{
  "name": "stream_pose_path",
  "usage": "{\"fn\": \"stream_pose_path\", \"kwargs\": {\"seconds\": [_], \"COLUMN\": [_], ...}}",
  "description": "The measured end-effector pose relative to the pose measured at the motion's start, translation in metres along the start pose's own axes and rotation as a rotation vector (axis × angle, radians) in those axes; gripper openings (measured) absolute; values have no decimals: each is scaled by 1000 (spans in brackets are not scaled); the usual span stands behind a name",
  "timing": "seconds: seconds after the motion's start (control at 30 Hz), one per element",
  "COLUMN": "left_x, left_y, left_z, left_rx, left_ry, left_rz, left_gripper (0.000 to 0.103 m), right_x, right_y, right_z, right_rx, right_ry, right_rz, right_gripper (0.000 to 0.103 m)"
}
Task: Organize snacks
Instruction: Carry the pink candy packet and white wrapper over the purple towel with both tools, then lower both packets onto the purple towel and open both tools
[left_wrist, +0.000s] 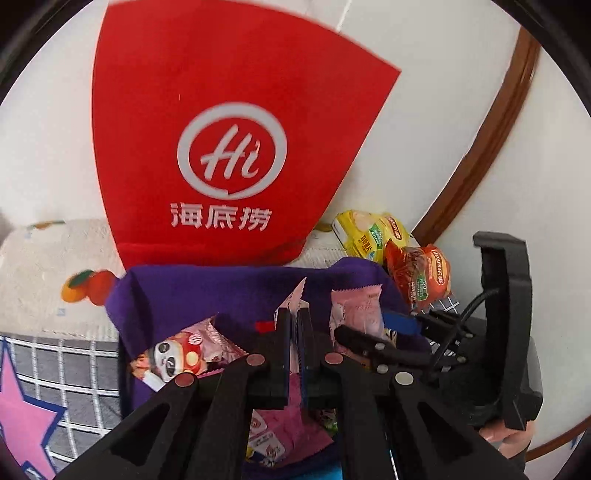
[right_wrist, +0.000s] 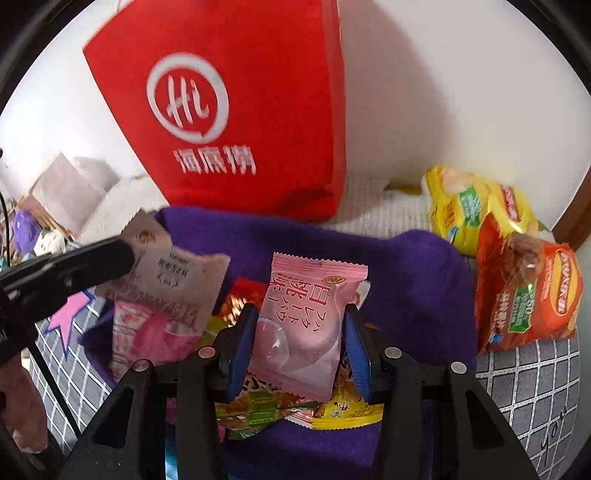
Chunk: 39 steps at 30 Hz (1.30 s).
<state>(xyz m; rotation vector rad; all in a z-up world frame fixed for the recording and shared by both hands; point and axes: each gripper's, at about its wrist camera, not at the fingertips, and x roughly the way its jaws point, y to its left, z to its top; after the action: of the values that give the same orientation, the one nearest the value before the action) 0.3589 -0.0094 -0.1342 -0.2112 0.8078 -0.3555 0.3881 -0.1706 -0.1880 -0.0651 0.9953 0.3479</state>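
Left tool (left_wrist: 294, 325) pinched tight on the thin edge of a flat pale pink snack wrapper (left_wrist: 294, 301), held upright over the purple felt storage bin (left_wrist: 229, 288). Right tool (right_wrist: 301, 341) clamped by its blue-padded fingers (right_wrist: 240, 354) on both sides of a plump pink sealed snack packet with Japanese lettering (right_wrist: 303, 317), also above the bin. Inside the bin, more packets: a panda-print one (left_wrist: 173, 360), yellow and green ones (right_wrist: 273, 410). Behind the bin, a tall red bag with a white "Hi" logo (left_wrist: 229, 147). Right of the bin, outside it, a yellow cracker pack (right_wrist: 476, 210) and an orange cracker pack (right_wrist: 524, 295), lying touching each other on a grey checked mat (right_wrist: 528, 387).
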Motion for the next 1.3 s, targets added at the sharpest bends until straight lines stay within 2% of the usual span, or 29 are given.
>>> {"fn": "stream_pose_path", "kwargs": {"seconds": [0.17, 0.47, 0.77, 0.87, 0.93, 1.17, 1.3], "left_x": [12, 27, 29, 25, 22, -5, -20], "left_y": [10, 26, 27, 29, 32, 24, 9], "left_z": [-5, -8, -9, -7, -7, -2, -2], "left_rx": [-52, -94, -98, -98, -105, -42, 14], "left_ry": [30, 95, 126, 133, 128, 63, 30], "left_rz": [0, 23, 15, 31, 42, 74, 90], "left_gripper": [4, 5, 5, 14, 35, 36, 44], "right_x": [15, 23, 15, 7, 0, -50, -85], "right_y": [1, 0, 1, 0, -1, 0, 2], "right_z": [-5, -5, -3, -1, -1, 0, -18], "right_rx": [-22, -21, -27, -17, -8, 16, 50], "right_ry": [55, 73, 60, 35, 19, -103, -167], "right_rz": [0, -8, -24, -21, -21, -38, -31], "right_gripper": [47, 48, 58, 58, 58, 58, 58]}}
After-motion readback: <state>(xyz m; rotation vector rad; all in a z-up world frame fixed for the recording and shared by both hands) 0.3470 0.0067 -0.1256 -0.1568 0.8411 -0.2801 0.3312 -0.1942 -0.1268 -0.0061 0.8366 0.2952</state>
